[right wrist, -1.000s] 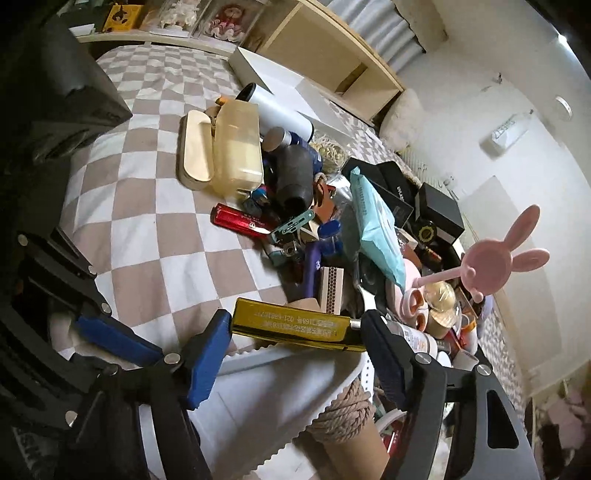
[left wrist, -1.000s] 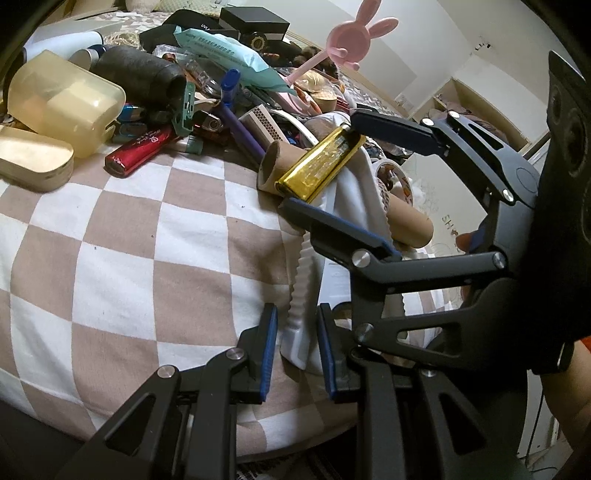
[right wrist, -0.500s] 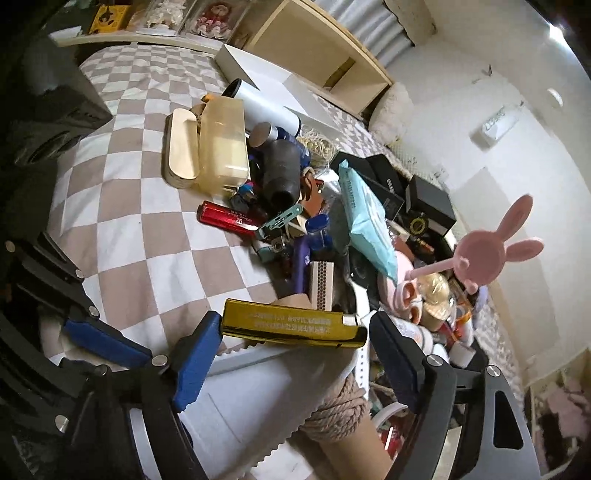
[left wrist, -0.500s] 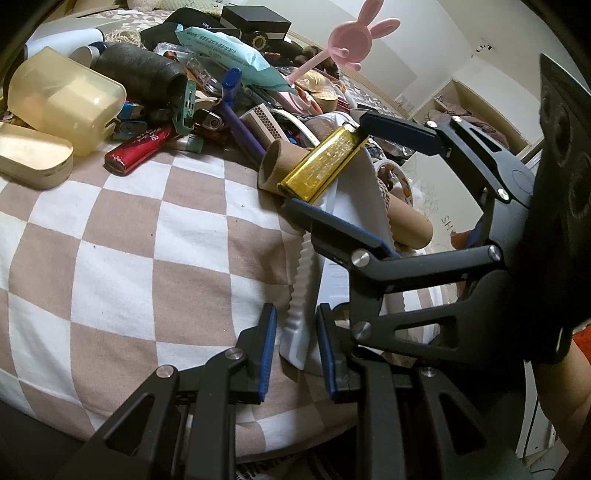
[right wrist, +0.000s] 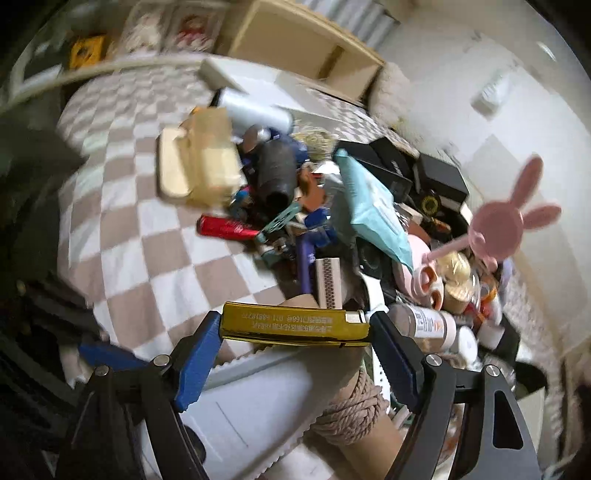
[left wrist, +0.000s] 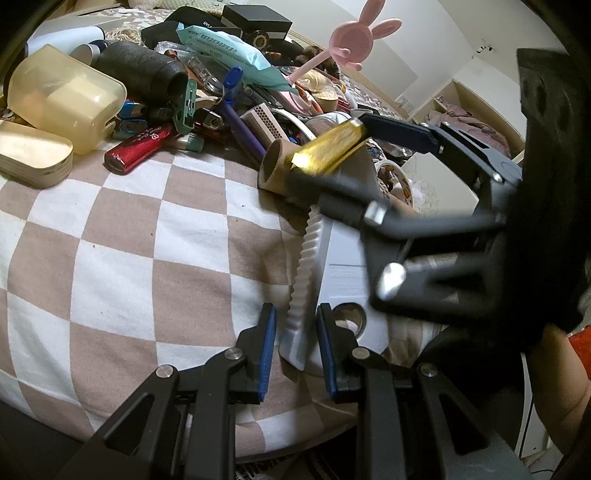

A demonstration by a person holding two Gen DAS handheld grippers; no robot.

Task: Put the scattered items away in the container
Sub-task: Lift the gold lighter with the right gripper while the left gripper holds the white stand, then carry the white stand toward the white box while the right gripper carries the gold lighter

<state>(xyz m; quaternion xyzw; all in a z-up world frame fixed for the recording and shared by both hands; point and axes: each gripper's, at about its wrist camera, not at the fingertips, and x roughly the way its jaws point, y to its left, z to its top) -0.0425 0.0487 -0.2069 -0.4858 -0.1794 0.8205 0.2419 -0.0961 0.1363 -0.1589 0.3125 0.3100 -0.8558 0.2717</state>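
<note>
My right gripper (right wrist: 295, 328) is shut on a flat gold box (right wrist: 293, 325), held by its two ends above the white container (right wrist: 251, 402). The gold box (left wrist: 327, 150) also shows in the left wrist view, in the right gripper (left wrist: 328, 153). My left gripper (left wrist: 295, 345) is shut on the serrated rim of the white container (left wrist: 304, 291), which lies at the front edge of the checked bed. A cardboard tube wound with twine (right wrist: 351, 417) lies against the container.
A pile of clutter fills the far side of the bed: a yellowish plastic box (left wrist: 62, 98), a black cylinder (left wrist: 142, 70), a red tube (left wrist: 140, 147), a teal wipes pack (left wrist: 229, 46), a pink bunny mirror (left wrist: 356, 35), a purple pen (left wrist: 242, 125). Bare checked blanket (left wrist: 129, 240) lies left of the container.
The right gripper has closed onto the ends of the gold box and lifted it slightly, with motion blur in its view. The left gripper keeps its hold on the container rim.
</note>
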